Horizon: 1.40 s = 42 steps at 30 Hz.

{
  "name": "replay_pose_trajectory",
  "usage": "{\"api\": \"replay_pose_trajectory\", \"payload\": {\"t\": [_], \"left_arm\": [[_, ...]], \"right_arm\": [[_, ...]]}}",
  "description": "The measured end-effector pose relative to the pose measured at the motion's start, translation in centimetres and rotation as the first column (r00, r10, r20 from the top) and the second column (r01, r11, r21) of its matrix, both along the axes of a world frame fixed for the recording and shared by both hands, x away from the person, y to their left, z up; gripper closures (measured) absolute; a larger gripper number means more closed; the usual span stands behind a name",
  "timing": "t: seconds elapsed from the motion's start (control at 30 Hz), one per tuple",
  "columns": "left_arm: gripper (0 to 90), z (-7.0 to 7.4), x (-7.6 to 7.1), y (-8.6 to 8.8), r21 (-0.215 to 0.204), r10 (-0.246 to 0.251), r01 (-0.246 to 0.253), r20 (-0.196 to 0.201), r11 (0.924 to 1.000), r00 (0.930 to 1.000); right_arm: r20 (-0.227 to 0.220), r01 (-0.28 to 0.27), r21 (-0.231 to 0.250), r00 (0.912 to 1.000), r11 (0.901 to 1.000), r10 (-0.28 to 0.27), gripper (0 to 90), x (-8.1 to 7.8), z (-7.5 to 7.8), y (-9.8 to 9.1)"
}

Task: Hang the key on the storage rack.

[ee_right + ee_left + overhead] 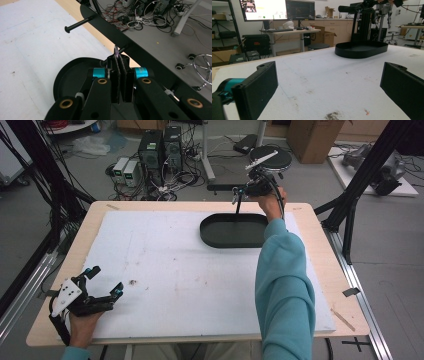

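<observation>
Right gripper (121, 56): we see jaws pressed together on thin, shiny, ring-like piece (116, 50), above far rim of black oval tray (233, 231); what the piece is, we cannot tell. Left gripper (104, 281): jaws wide apart, nothing between, low over near-left corner. White foam sheet (165, 265), stained, on pale wooden table (320, 270). Grey floor beyond, cables (172, 182).

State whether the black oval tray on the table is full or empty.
Empty: the black oval tray shows a bare floor in the high view, and nothing rises above its rim in the left gripper view.
</observation>
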<state>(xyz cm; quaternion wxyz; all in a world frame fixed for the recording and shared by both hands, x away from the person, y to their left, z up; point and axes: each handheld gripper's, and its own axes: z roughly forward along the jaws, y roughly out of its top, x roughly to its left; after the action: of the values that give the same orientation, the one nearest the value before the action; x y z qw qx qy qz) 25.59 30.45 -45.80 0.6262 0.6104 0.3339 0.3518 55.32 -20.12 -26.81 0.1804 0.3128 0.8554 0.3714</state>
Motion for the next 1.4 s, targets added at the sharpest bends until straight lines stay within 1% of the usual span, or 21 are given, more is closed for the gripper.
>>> {"api": "replay_pose_trajectory", "payload": {"t": [0.17,0.27,0.33,0.4,0.43,0.47,0.5,0.6,0.7,0.73,0.8,0.97,1.03,1.07,1.1,1.13,1.17,1.27,1.33,1.37,1.4], "left_arm": [[1.8,0.0,0.0,0.0,0.001,0.001,-0.001,0.000,1.0000,1.0000],[1.8,0.0,0.0,0.0,0.000,0.001,-0.001,0.000,1.0000,1.0000],[1.8,0.0,0.0,0.0,0.000,0.000,0.000,0.000,1.0000,1.0000],[1.8,0.0,0.0,0.0,0.002,0.001,-0.001,-0.001,1.0000,1.0000],[1.8,0.0,0.0,0.0,0.004,0.001,-0.001,-0.001,1.0000,1.0000],[1.8,0.0,0.0,0.0,0.003,0.000,0.000,-0.001,1.0000,1.0000],[1.8,0.0,0.0,0.0,0.003,0.001,-0.001,-0.002,1.0000,1.0000],[1.8,0.0,0.0,0.0,0.002,-0.001,0.001,-0.002,1.0000,1.0000],[1.8,0.0,0.0,0.0,0.000,0.001,-0.001,0.000,1.0000,1.0000],[1.8,0.0,0.0,0.0,0.000,0.001,-0.001,0.000,1.0000,1.0000],[1.8,0.0,0.0,0.0,0.000,0.000,0.000,-0.002,1.0000,1.0000],[1.8,0.0,0.0,0.0,-0.001,0.001,-0.001,-0.002,1.0000,1.0000],[1.8,0.0,0.0,0.0,0.001,0.001,-0.001,-0.001,1.0000,1.0000],[1.8,0.0,0.0,0.0,0.001,0.001,-0.001,-0.001,1.0000,1.0000],[1.8,0.0,0.0,0.0,0.000,0.000,0.000,-0.002,1.0000,1.0000],[1.8,0.0,0.0,0.0,0.000,0.000,0.000,-0.002,1.0000,1.0000],[1.8,0.0,0.0,0.0,0.000,0.002,-0.002,-0.003,1.0000,1.0000],[1.8,0.0,0.0,0.0,0.001,0.000,0.000,-0.005,1.0000,1.0000],[1.8,0.0,0.0,0.0,0.001,0.002,-0.002,-0.003,1.0000,1.0000],[1.8,0.0,0.0,0.0,0.003,0.001,-0.001,-0.004,1.0000,1.0000],[1.8,0.0,0.0,0.0,0.001,0.001,-0.001,-0.004,1.0000,1.0000]], "right_arm": [[0.003,0.000,0.008,1.0000,1.0000,0.000,87.0,0.1,-0.1,0.0],[0.016,0.023,0.024,0.9996,0.9994,-0.024,81.9,0.0,0.0,0.0],[0.032,0.031,0.036,0.9990,0.9989,-0.032,70.9,0.0,0.1,-0.3],[0.026,0.046,0.035,0.9986,0.9983,-0.047,67.5,-0.2,0.2,-0.4],[0.045,0.055,0.052,0.9973,0.9971,-0.058,55.5,-0.4,0.3,-0.4],[0.045,0.055,0.052,0.9973,0.9971,-0.058,55.5,-0.4,0.3,-0.4],[0.066,0.066,0.083,0.9953,0.9944,-0.071,42.2,-0.8,0.6,-0.5],[0.116,0.113,0.161,0.9844,0.9805,-0.132,16.2,-2.1,1.3,-0.6],[0.116,0.101,0.249,0.9843,0.9632,-0.133,8.5,-3.4,1.9,-1.2],[0.123,0.100,0.275,0.9828,0.9563,-0.138,0.3,-3.8,2.0,-1.4],[0.127,0.076,0.294,0.9849,0.9529,-0.118,0.6,-4.8,2.5,-2.0],[0.186,0.031,0.316,0.9780,0.9483,-0.094,0.6,-7.7,3.0,-3.7],[0.227,0.007,0.327,0.9700,0.9449,-0.086,0.6,-9.3,2.9,-4.6],[0.219,0.006,0.330,0.9723,0.9439,-0.083,0.6,-10.0,2.8,-5.1],[0.246,-0.008,0.329,0.9663,0.9441,-0.077,0.6,-10.8,2.6,-5.6],[0.246,-0.008,0.329,0.9663,0.9441,-0.077,0.6,-10.8,2.6,-5.6],[0.269,-0.030,0.340,0.9607,0.9399,-0.067,0.6,-12.5,2.0,-6.5],[0.319,-0.065,0.341,0.9463,0.9378,-0.050,0.6,-15.5,0.6,-7.9],[0.332,-0.072,0.343,0.9422,0.9367,-0.049,0.6,-16.2,0.1,-8.2],[0.352,-0.085,0.357,0.9345,0.9304,-0.050,0.6,-18.3,-1.4,-9.1],[0.363,-0.095,0.366,0.9306,0.9256,-0.048,0.6,-19.0,-2.1,-9.5]]}}
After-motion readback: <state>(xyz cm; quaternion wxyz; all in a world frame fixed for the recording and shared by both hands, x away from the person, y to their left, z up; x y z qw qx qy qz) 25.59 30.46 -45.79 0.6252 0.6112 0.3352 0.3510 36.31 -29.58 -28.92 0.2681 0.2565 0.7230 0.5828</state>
